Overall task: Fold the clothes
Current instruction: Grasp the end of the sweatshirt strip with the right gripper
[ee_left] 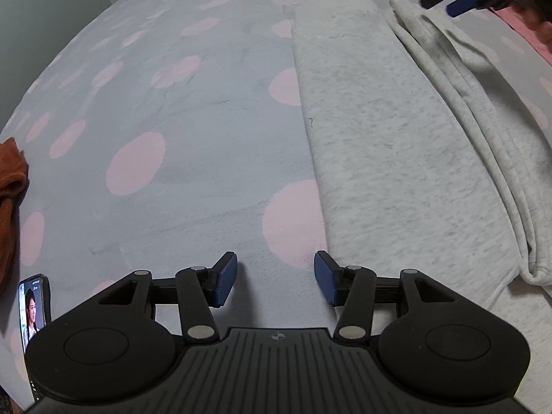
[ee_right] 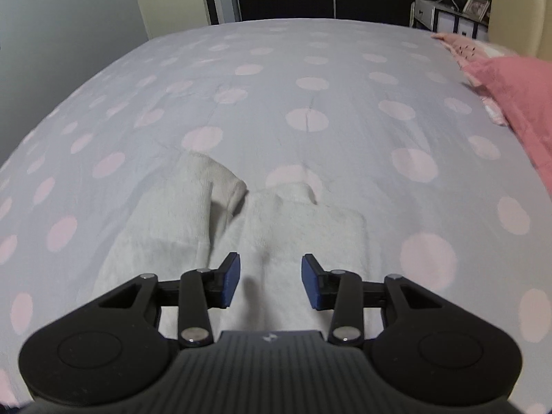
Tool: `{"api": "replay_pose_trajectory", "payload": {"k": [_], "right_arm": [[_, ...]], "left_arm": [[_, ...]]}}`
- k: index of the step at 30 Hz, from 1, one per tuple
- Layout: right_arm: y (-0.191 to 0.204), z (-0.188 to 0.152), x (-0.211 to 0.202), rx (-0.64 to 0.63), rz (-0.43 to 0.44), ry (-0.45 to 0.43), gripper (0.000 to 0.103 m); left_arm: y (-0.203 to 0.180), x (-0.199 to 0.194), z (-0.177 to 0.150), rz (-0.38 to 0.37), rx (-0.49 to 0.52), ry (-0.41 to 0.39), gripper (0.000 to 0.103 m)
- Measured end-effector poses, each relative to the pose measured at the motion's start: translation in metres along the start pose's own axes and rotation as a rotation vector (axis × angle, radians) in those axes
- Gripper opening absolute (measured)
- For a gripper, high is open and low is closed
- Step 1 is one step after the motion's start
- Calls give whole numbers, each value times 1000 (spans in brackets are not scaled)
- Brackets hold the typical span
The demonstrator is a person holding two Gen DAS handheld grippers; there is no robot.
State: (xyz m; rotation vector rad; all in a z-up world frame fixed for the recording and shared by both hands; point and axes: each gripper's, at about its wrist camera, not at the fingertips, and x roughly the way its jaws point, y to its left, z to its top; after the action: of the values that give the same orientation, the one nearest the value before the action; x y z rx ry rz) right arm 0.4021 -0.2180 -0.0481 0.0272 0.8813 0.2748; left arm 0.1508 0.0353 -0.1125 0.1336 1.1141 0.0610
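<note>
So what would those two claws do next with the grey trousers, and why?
Probably the right gripper drops onto the cuffs and shuts. Both grippers are open and hold nothing; the trousers lie folded lengthwise on the bed, and the left gripper hangs beside the other end, so a crosswise fold looks due.

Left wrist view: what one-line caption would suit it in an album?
Open left gripper hovers over the polka-dot bedspread beside folded grey sweatpants, right gripper at their far end.

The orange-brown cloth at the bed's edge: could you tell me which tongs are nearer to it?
Left. The left tongs have the orange-brown cloth off to their left; the right tongs hover over the grey garment, farther away.
</note>
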Motion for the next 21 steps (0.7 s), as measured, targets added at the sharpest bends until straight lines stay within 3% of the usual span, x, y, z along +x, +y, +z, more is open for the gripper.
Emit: {"api": "replay_pose_trajectory", "payload": {"k": [4, 5, 6, 7, 14, 19, 21], "right_arm": [[6, -5, 26, -12, 5, 45, 43], [7, -7, 31, -21, 6, 52, 39], [7, -9, 35, -26, 9, 53, 14], [7, -10, 36, -25, 13, 50, 6], [19, -2, 27, -38, 107, -11, 6], [18, -13, 56, -31, 118, 47, 7], [15, -15, 62, -21, 123, 65, 14]], "left_arm": [[5, 0, 0, -19, -28, -2, 47], [6, 0, 0, -23, -37, -3, 47], [7, 0, 0, -26, -44, -5, 48], [7, -1, -1, -29, -50, -7, 48], [6, -8, -2, -16, -69, -47, 47], [9, -15, 1, -25, -85, -85, 48], [13, -15, 4, -34, -106, -80, 48]]}}
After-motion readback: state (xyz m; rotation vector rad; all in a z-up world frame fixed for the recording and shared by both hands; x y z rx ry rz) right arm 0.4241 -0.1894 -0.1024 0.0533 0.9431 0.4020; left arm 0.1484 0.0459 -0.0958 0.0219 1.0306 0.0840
